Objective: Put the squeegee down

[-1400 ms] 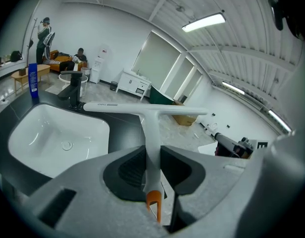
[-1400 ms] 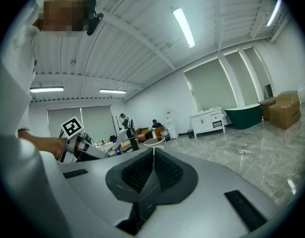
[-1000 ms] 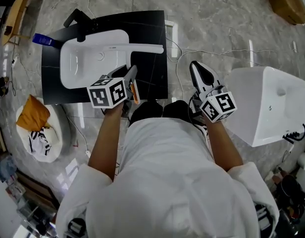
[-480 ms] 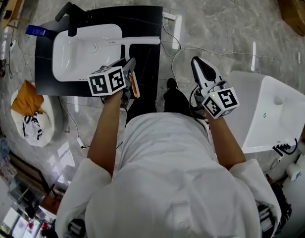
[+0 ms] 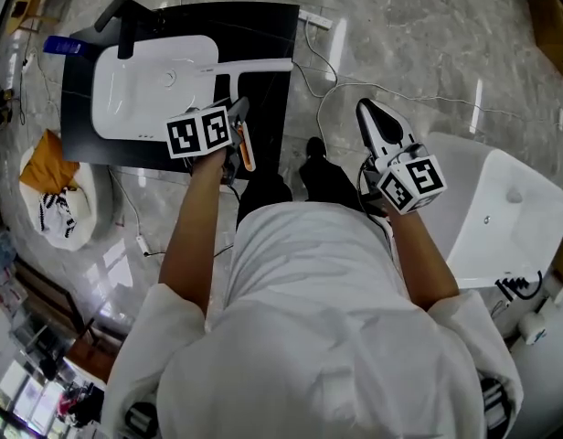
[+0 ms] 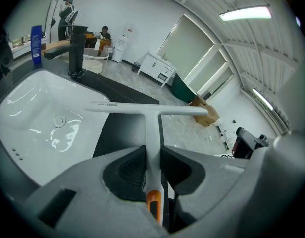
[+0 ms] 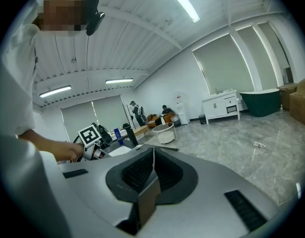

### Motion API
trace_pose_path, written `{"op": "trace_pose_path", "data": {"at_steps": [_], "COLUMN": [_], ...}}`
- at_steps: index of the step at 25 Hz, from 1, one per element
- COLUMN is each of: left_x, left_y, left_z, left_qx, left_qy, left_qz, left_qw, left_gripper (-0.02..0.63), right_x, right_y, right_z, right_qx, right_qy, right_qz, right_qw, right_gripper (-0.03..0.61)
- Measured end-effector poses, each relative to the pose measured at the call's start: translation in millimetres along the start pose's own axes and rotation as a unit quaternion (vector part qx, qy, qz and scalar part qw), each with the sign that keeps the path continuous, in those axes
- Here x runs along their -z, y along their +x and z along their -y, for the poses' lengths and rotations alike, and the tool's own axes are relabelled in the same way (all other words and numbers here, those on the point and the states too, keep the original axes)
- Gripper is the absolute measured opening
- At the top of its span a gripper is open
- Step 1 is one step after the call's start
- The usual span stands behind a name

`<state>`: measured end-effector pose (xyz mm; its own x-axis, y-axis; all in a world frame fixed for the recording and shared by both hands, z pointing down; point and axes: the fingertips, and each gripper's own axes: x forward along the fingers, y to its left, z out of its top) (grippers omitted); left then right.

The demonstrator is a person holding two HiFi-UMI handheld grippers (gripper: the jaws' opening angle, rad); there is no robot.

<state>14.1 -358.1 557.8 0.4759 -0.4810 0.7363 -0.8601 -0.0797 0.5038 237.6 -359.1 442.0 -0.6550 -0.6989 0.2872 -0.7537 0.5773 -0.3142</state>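
The left gripper is gripping the squeegee by its handle, jaws pressing on both sides. It is holding the blade over the counter, just right of the sink. The right gripper is hanging closed and empty, well right of the sink. Lowering and releasing are remaining, by my judgement.

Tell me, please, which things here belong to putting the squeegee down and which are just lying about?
Job: squeegee, held in the left gripper; black counter below it.

Lying about: faucet, blue bottle, floor cable, orange cloth, white basin; the right gripper is shut and empty.
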Motion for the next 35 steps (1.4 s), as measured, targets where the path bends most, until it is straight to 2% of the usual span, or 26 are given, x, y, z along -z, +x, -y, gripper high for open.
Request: {"op": "trace_pose_path", "data": {"at_steps": [6, 17, 25, 35], "left_x": [6.4, 11.5, 20.8, 21.2], "left_y": [14.0, 38.5, 52.6, 64.5], "left_z": [-6.9, -22.7, -30.5, -31.1], "left_qx": [-0.012, -0.036, -0.059, -0.057], "left_qy": [-0.023, 0.0, 0.025, 0.028], "left_qz": [-0.022, -0.075, -0.118, -0.13], "left_qw": [0.9994, 0.9965, 0.9909, 0.9894], "left_gripper": [0.094, 0.094, 0.094, 0.092], "right_x": [4.2, 11.2, 11.4, 14.2], "right_y": [0.2, 1.0, 9.4, 9.7], "right_z": [7.7, 22.3, 23.6, 29.8], "right_qx": [-0.008, -0.002, 0.002, 0.012], "right_qy": [0.004, 0.011, 0.01, 0.016], "right_qz": [-0.005, -0.014, -0.017, -0.019], "right_qw": [1.0, 1.0, 1.0, 1.0], "right_gripper": [0.018, 0.018, 0.018, 0.018]}}
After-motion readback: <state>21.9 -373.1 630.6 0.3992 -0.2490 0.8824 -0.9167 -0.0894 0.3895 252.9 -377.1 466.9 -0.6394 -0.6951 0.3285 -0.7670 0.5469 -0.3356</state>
